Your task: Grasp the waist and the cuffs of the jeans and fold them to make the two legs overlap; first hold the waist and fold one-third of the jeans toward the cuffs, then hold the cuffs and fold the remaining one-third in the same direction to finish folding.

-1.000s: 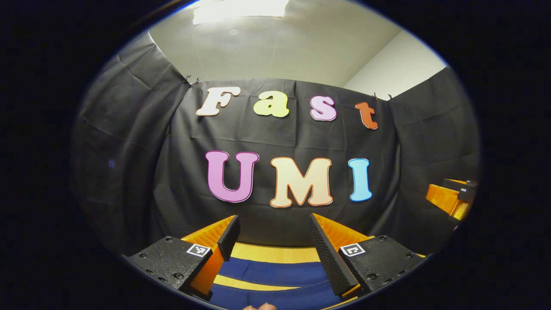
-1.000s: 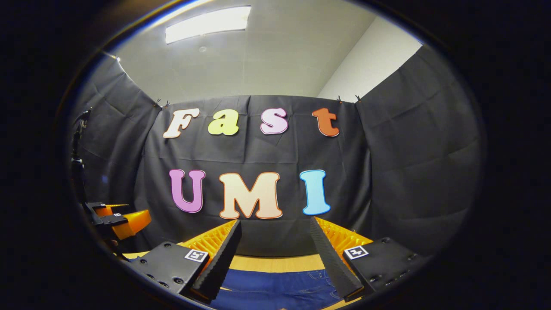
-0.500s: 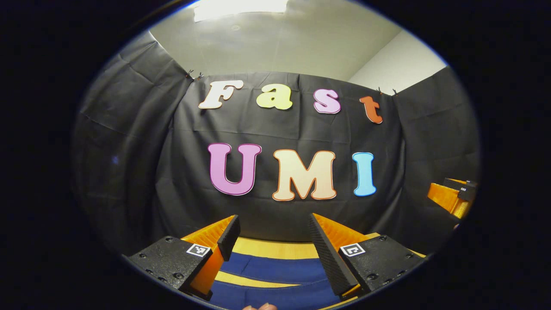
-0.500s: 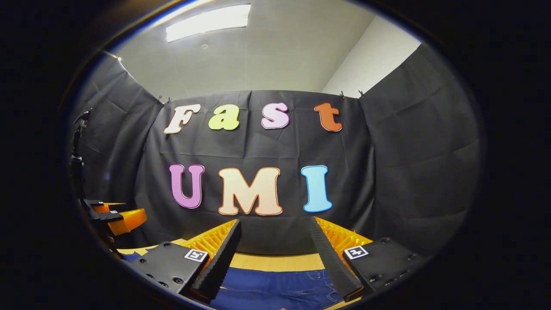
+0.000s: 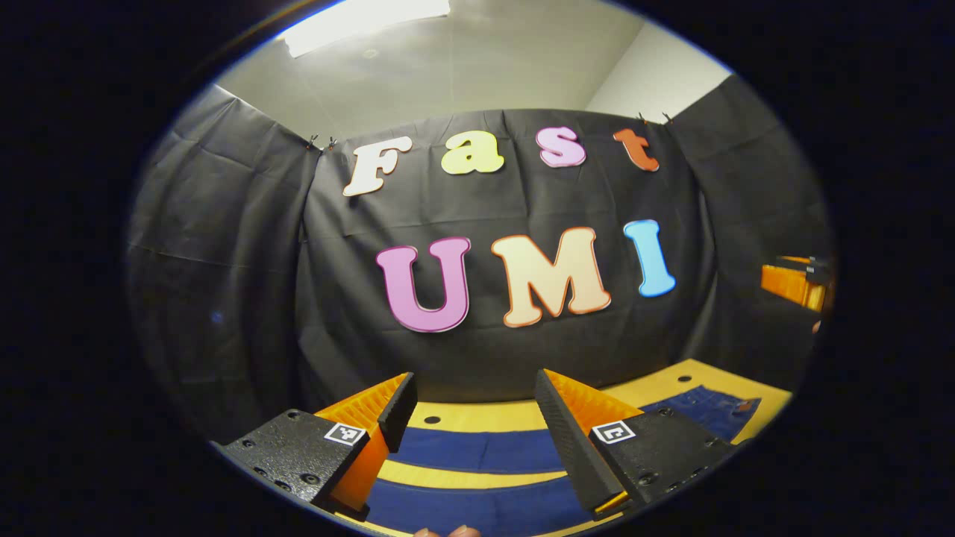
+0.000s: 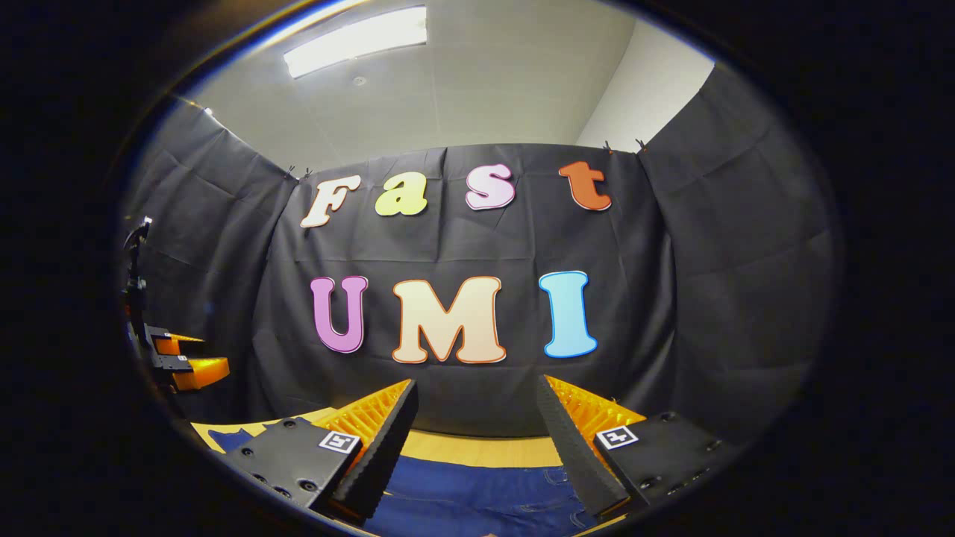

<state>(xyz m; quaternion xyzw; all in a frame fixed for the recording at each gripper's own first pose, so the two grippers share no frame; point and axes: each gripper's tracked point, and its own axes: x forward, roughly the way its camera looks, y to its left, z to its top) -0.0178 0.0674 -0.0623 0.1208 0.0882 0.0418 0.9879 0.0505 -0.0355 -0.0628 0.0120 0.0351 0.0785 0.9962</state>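
The left gripper (image 5: 473, 418) is held nearly level above the table (image 5: 477, 414), aimed at the booth's black cloth wall and rolled slightly, so the far table edge slopes up to the right. Its two fingers stand wide apart with nothing between them. Below and ahead of it the blue jeans (image 5: 477, 451) lie flat on the yellow table, two legs showing as separate bands with a strip of tabletop between them; the denim runs on to the right toward a part with rivets. A fingertip (image 5: 448, 532) of the holding hand peeks in at the bottom edge.

The right gripper (image 6: 476, 418) is likewise held level and aimed at the wall, its fingers spread wide and empty, hovering over a stitched part of the jeans (image 6: 485, 500). Each gripper appears at the edge of the other's view, well apart.
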